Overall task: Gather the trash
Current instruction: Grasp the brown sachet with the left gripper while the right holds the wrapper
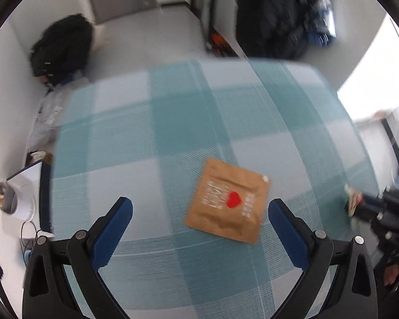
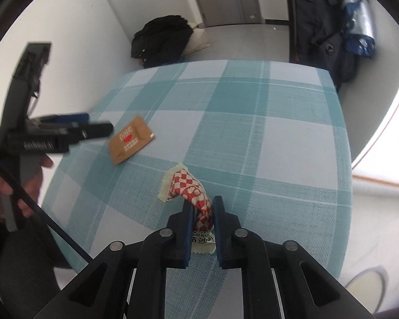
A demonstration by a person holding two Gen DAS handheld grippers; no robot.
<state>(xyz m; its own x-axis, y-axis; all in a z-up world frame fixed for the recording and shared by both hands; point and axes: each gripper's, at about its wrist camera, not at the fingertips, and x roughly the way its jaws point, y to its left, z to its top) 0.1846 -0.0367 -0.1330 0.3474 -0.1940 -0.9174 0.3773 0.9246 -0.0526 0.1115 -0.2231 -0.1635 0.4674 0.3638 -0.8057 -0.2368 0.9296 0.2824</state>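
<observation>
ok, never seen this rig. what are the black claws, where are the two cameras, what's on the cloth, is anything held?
There is no robot here: a person carries a hand-held two-finger gripper in each hand. Each picture comes from a fisheye camera on one gripper, looking forward along its fingers.

In the left wrist view, the left gripper is open above a checked teal tablecloth, with a flat brown packet bearing a red heart lying just ahead, untouched. It also shows from the side in the right wrist view, with the hand on its grip.

In the right wrist view, the right gripper is shut on a red-and-white checkered wrapper.

So one piece of trash is gripped and one still lies on the cloth.
</observation>
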